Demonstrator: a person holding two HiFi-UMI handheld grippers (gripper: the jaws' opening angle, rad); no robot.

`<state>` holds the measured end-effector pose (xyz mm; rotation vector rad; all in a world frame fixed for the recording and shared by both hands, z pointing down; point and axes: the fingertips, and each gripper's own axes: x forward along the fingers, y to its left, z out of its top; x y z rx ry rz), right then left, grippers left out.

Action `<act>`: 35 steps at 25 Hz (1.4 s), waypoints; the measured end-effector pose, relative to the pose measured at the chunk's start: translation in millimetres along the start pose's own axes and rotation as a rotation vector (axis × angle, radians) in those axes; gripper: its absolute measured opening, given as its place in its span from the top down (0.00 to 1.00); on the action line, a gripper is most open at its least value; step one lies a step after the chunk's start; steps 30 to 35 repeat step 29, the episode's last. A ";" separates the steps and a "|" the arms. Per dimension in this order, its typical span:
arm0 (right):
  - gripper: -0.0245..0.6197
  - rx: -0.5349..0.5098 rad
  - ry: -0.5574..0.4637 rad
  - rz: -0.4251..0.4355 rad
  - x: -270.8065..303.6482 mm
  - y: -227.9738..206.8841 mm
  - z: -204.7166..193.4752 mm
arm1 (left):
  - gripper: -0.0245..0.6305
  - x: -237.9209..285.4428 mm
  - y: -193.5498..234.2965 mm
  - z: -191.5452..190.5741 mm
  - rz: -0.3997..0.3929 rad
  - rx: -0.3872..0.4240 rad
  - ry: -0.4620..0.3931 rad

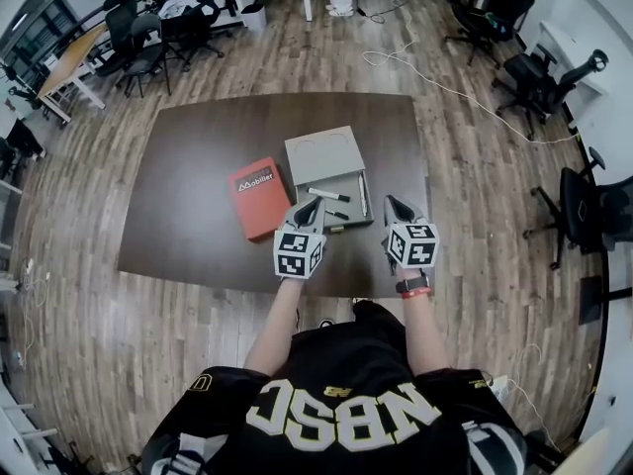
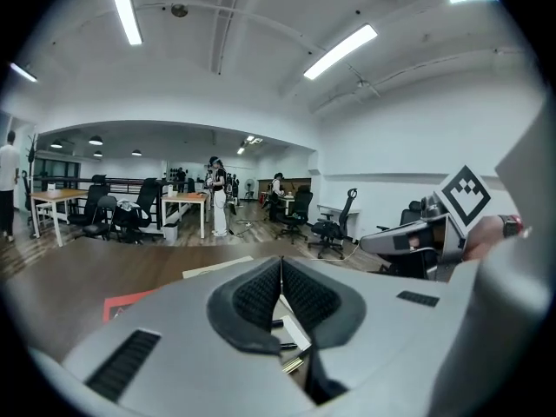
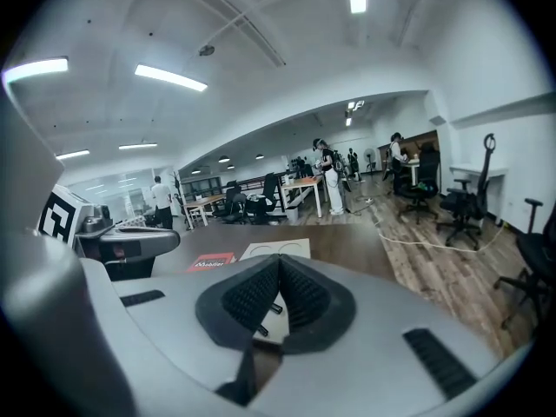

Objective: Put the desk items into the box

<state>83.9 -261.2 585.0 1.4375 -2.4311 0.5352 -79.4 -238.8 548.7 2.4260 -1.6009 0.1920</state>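
Note:
On the dark table point(image 1: 198, 236) lies a grey box point(image 1: 348, 206), open, its lid point(image 1: 324, 154) flat behind it. Inside lie a white marker point(image 1: 327, 194), a pen point(image 1: 362, 194) and a dark pen point(image 1: 337, 214). A red Mobilier booklet point(image 1: 259, 197) rests left of the box. My left gripper point(image 1: 310, 207) hovers over the box's front left corner, jaws shut and empty point(image 2: 281, 272). My right gripper point(image 1: 393, 204) hangs just right of the box, also shut on nothing point(image 3: 279, 272). The booklet point(image 3: 211, 261) and lid point(image 3: 278, 250) show beyond the right jaws.
The table's near edge point(image 1: 257, 283) runs just below both grippers. Office chairs point(image 1: 539, 77) stand right of the table, with more chairs and desks point(image 1: 148, 43) at the far left. A white cable point(image 1: 435, 82) lies on the wood floor. People stand far back point(image 2: 217, 194).

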 end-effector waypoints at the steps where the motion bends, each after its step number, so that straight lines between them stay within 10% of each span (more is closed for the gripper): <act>1: 0.95 0.002 -0.009 -0.004 -2.9 0.4 1.2 | 0.93 -0.7 -2.9 1.1 -0.003 0.006 -0.004; 35: 0.95 -0.078 -0.029 0.043 -19.9 30.6 16.3 | 0.93 -23.0 -13.0 24.5 -0.004 0.005 -0.085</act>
